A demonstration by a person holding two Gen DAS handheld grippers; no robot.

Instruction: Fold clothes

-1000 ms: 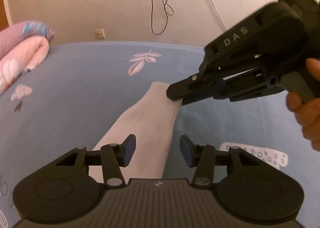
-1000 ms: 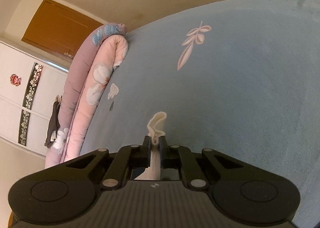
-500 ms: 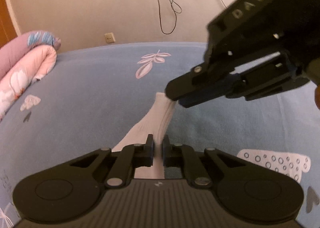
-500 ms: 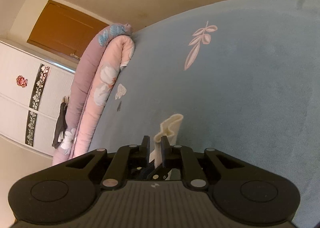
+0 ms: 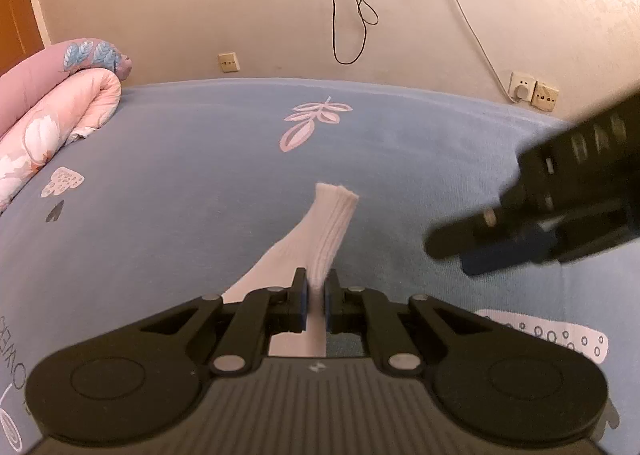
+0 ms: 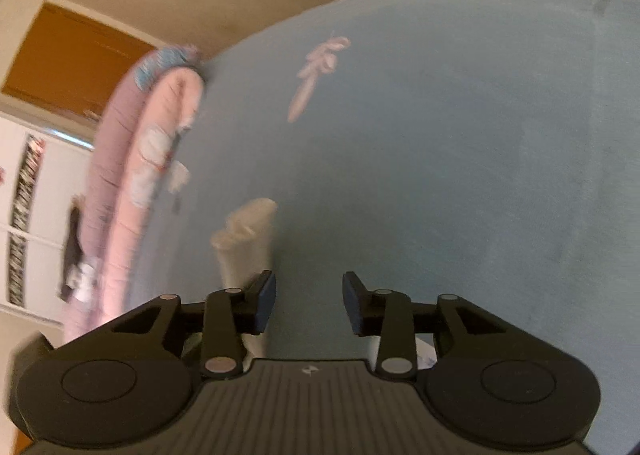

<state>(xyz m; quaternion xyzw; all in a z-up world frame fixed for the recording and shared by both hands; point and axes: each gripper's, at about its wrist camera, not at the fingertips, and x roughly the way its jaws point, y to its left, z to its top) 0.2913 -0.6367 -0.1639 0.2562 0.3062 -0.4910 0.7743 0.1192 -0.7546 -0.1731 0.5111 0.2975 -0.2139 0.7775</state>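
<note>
My left gripper (image 5: 315, 297) pinches the white sock (image 5: 320, 231); my right gripper (image 6: 308, 303) is opening, nothing between its pads.
Both point down at the blue bedsheet (image 5: 180, 183), with a rolled pink quilt (image 5: 52, 123) at its left edge. The ribbed sock lies mid-bed, cuff raised.

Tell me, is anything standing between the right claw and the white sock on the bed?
Nothing visible does. The right claw is opening with nothing between its jaws, and the white sock lies just beyond its left finger on the blue sheet. The left claw pinches the sock.
</note>
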